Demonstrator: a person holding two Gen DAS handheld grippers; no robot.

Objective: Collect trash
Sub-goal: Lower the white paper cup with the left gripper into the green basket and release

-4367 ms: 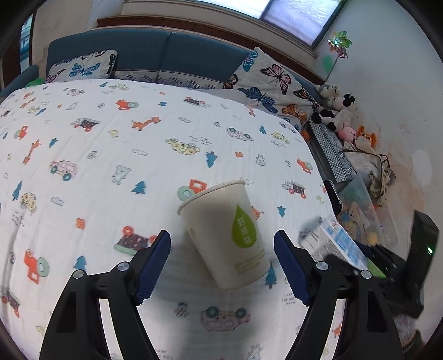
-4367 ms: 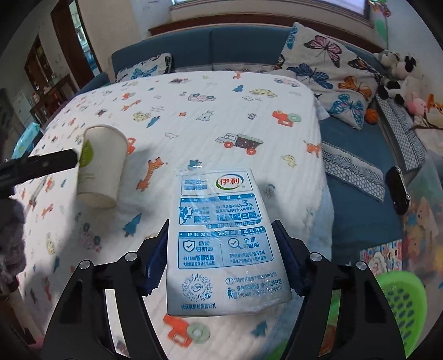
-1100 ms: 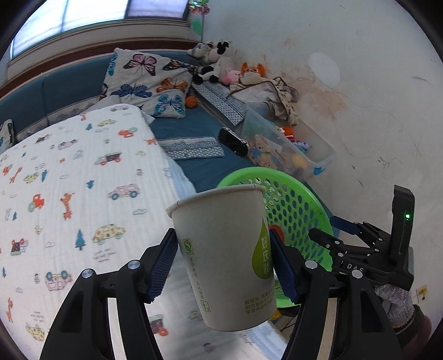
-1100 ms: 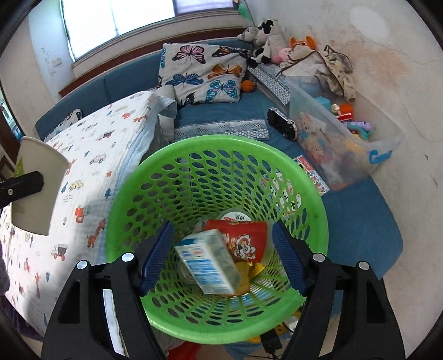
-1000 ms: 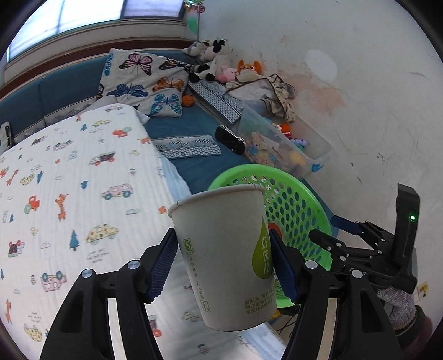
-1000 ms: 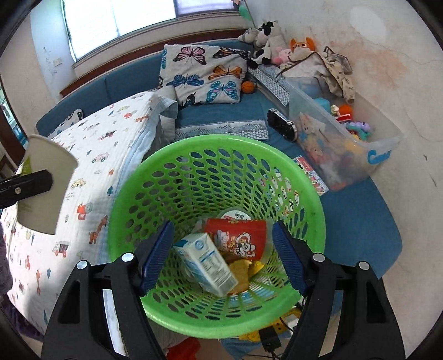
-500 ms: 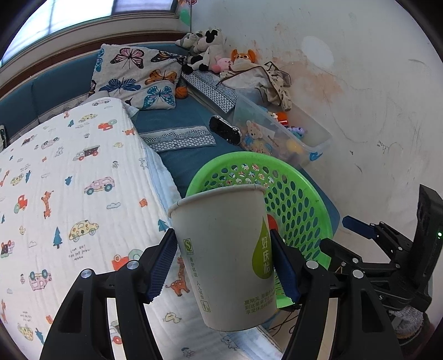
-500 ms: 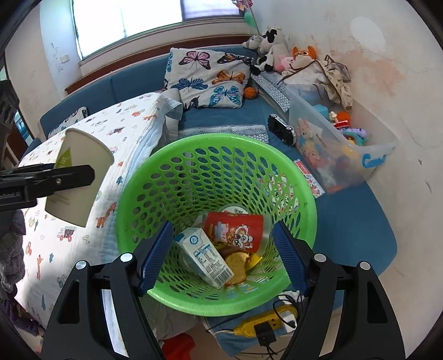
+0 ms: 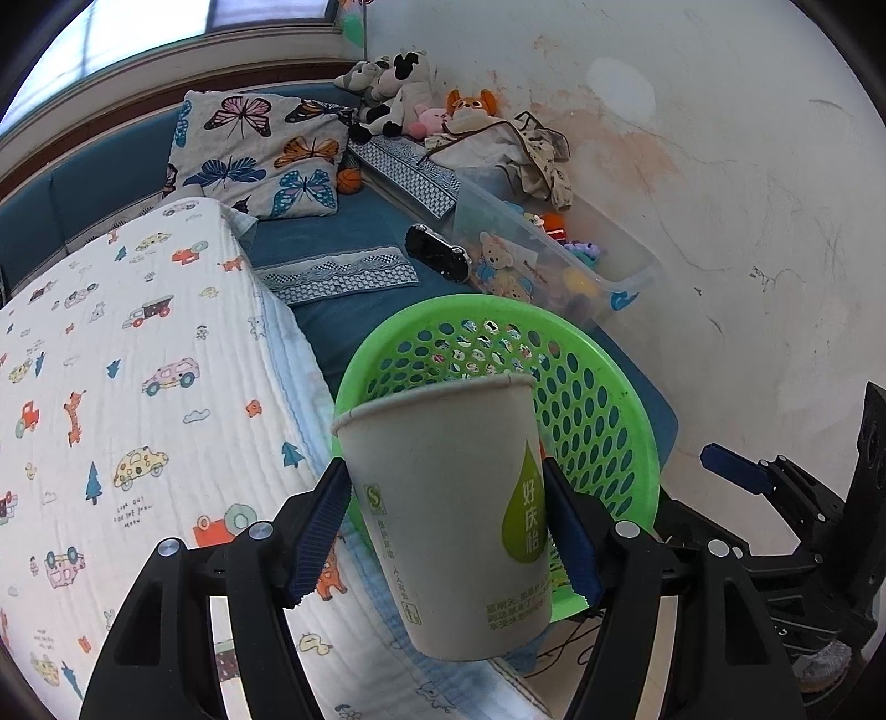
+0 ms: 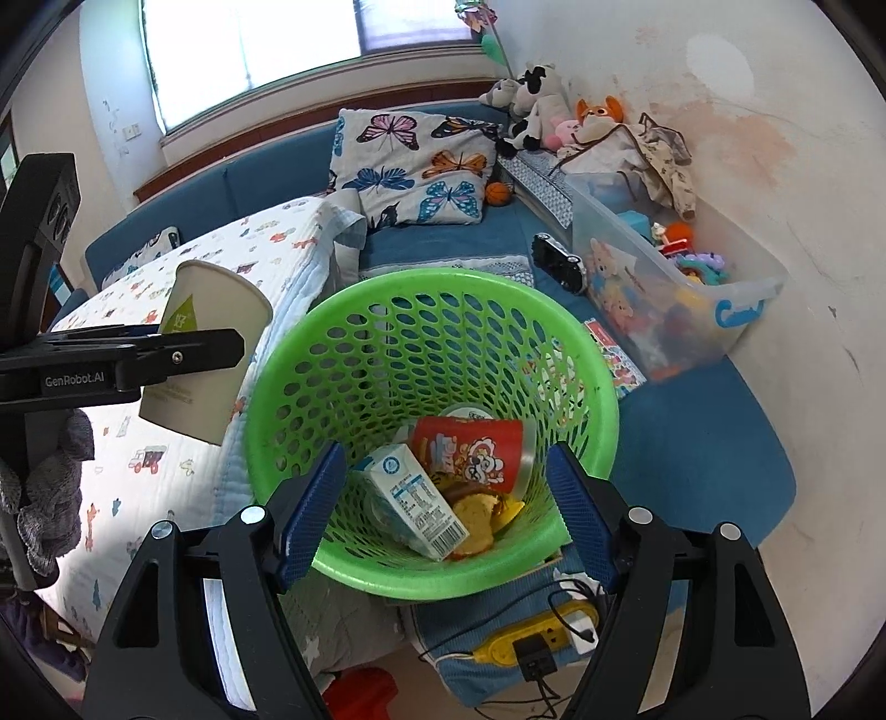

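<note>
Right gripper [image 10: 443,512] jaws apart, empty, over green basket [image 10: 601,399] (milk carton [image 10: 415,501], red snack bag [image 10: 476,446] inside). Left gripper [image 10: 138,360] holds paper cup [image 10: 213,310] beside rim.

A: Blue sofa [image 10: 266,171] under bright window [image 10: 255,39]; butterfly pillow [image 10: 415,166], cartoon-print quilt [image 9: 127,387].
B: Stained white wall [image 9: 747,210] at right, plush toys [image 10: 548,105], clear toy bin [image 10: 675,288] along it.

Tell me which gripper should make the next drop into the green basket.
Left. The left gripper holds the paper cup beside the green basket; the right gripper hangs empty over it.
</note>
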